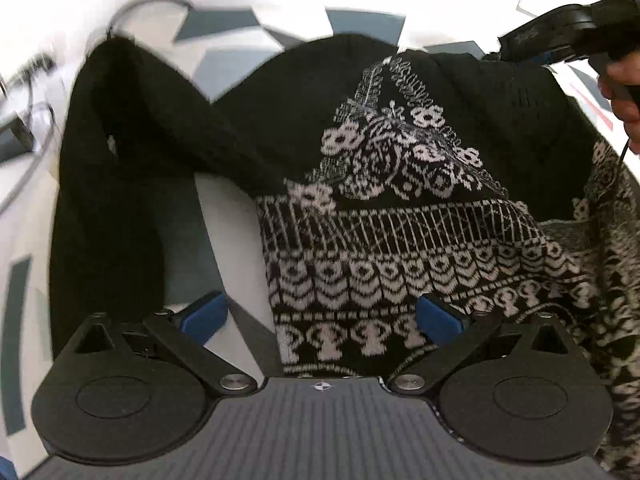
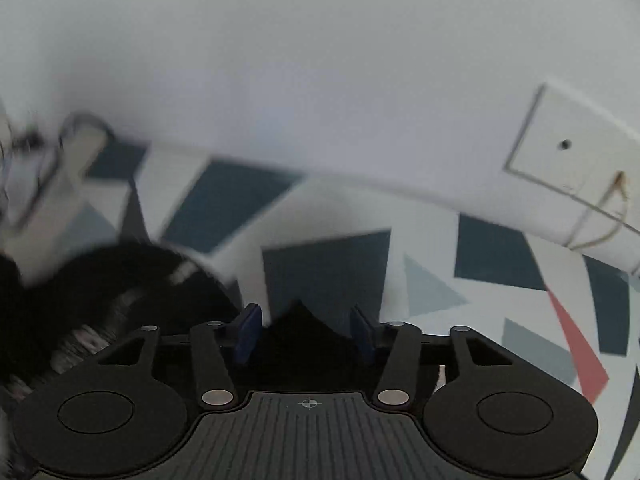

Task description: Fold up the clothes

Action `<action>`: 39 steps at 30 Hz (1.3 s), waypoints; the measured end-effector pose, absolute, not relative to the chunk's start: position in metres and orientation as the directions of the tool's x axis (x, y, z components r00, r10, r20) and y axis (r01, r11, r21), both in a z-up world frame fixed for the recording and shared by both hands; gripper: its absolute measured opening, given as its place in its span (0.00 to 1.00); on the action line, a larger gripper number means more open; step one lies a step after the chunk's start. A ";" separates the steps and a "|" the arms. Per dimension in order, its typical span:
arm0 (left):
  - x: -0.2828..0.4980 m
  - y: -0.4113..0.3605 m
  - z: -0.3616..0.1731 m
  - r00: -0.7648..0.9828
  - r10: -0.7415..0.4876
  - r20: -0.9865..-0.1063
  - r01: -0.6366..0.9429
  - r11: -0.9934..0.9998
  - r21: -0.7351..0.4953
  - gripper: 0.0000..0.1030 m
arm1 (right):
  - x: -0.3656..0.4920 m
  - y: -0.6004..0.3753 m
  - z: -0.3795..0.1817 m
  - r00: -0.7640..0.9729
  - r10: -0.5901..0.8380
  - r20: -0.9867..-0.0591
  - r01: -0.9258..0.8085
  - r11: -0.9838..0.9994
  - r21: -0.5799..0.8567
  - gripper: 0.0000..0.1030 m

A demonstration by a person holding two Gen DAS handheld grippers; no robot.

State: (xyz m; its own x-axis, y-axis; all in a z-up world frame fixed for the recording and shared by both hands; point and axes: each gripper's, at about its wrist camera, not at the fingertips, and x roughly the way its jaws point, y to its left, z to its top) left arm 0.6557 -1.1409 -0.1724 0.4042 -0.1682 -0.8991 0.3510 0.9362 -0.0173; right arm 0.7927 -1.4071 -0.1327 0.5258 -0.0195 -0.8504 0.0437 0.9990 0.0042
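A black knit sweater (image 1: 380,240) with a white skull-and-lattice pattern lies spread on the patterned table, one plain black sleeve (image 1: 112,184) hanging down at the left. My left gripper (image 1: 324,314) stands open just above the patterned hem, its blue pads (image 1: 208,312) wide apart and not pressing the cloth. At the top right of the left wrist view, my right gripper (image 1: 504,46) has the sweater's far edge pinched and raised, with a hand (image 1: 624,92) on its grip. In the right wrist view the right gripper (image 2: 306,328) is shut on a peak of black fabric (image 2: 300,344); the rest of the sweater (image 2: 120,280) is a blur at the left.
The table cover (image 2: 328,268) is white with dark blue, grey and red shapes. Cables (image 1: 24,80) lie at the far left. A pale wall with a square panel (image 2: 568,148) rises behind the table.
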 end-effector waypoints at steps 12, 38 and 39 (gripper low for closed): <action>0.649 -1.142 -0.174 0.444 -0.156 -0.882 0.292 0.956 -0.023 1.00 | 0.762 -1.477 -0.117 0.788 -0.179 -0.589 0.355 0.914 0.197 0.05; 0.650 -1.132 -0.173 0.434 -0.144 -0.889 0.283 0.959 -0.017 1.00 | 0.611 -1.530 -0.188 0.476 -0.496 -0.726 0.775 0.627 0.079 0.56; 0.652 -1.132 -0.173 0.430 -0.142 -0.892 0.281 0.960 -0.017 1.00 | 0.609 -1.527 -0.185 0.489 -0.496 -0.718 0.784 0.610 0.113 0.56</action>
